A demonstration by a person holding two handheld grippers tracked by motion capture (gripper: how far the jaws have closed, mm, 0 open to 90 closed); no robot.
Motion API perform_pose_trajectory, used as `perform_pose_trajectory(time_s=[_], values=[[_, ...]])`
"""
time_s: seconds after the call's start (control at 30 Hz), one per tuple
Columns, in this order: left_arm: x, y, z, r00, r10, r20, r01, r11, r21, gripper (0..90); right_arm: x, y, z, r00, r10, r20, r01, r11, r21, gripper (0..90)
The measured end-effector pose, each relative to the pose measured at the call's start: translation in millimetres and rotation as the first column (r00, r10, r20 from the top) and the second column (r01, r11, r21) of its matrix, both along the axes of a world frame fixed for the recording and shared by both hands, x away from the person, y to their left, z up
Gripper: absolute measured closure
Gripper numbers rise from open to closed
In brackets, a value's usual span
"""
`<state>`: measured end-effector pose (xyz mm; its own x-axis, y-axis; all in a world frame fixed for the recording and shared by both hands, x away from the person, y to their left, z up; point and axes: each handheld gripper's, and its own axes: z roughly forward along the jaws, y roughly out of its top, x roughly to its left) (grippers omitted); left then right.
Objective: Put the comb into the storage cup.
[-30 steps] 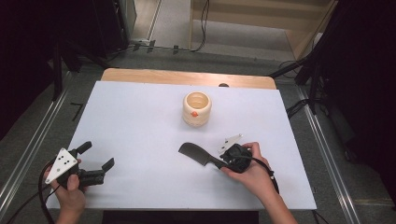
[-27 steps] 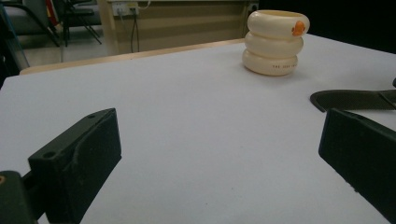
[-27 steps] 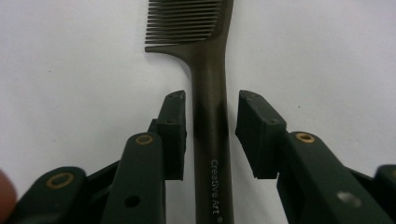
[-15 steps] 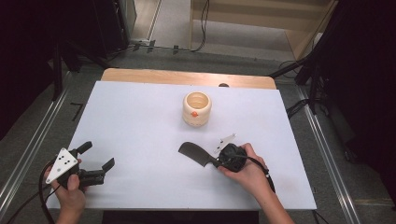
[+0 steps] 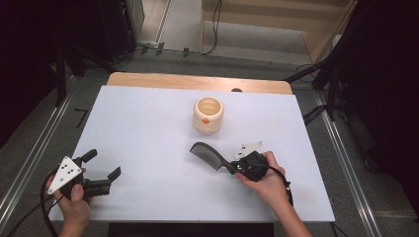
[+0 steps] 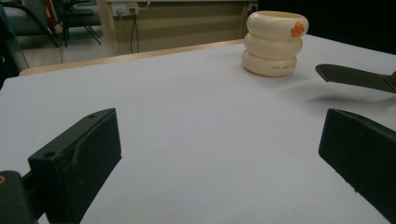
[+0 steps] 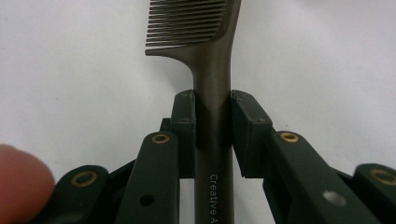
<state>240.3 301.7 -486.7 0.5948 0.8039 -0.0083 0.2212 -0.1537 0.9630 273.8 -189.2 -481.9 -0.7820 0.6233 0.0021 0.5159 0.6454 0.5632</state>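
Jaws of the right gripper (image 7: 212, 126) are seen pinched on the handle of a dark comb (image 7: 205, 56); they have just been closing, the handle between them. Jaws of the left gripper (image 5: 101, 165) are spread wide, nothing between them.

Largest first. The white surface (image 5: 148, 123) is noted, bare over most of its area. A cream ribbed holder (image 5: 208, 114), open at the top, an orange mark on its side, stands upright toward the far middle. The comb (image 5: 210, 156) is held near the right front, apparently just clear of the surface, a shadow being seen beneath it in the left gripper view; contact cannot be ruled out.

Key relation: the comb's long axis runs straight out from the right jaws, handle gripped, toothed end leading, pointed up-left in the high view. The holder lies beyond and slightly right of that toothed end, near but apart. The right hand (image 5: 264, 180) is much the nearer to it; the left is parked well apart at the front left corner.

Judgement: if the comb is meant for the holder, it would need lifting and tipping toward upright over the opening.
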Motion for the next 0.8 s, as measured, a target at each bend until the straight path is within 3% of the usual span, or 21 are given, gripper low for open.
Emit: perform_pose_trajectory(time_s=[0.1, 0.43, 0.67, 0.8], values=[[0.0, 0.2, 0.5, 1.0, 0.002, 0.001, -0.002, 1.0, 0.0, 0.0, -0.9, -1.3, 1.0, 1.0, 0.001, -0.001, -0.001, 0.9999, 0.013, 70.4], [-0.1, -6.3, 6.5, 1.0, -0.003, 0.001, 0.003, 0.9999, -0.01, 0.0, -4.4, -9.9, 3.5, 0.9975, -0.02, 0.068, 0.014, 0.9969, 0.077, 70.4], [-1.4, -17.9, 14.0, 0.9995, -0.028, 0.011, 0.028, 0.9996, 0.008, 0.0, -7.0, -14.9, 6.7, 0.993, -0.027, 0.115, 0.011, 0.9907, 0.135, 70.4], [2.6, -23.4, 15.2, 0.9992, -0.039, 0.005, 0.039, 0.9992, 0.014, 0.0, -6.5, -18.5, 6.5, 0.9933, -0.027, 0.113, 0.005, 0.9814, 0.192, 70.4]])
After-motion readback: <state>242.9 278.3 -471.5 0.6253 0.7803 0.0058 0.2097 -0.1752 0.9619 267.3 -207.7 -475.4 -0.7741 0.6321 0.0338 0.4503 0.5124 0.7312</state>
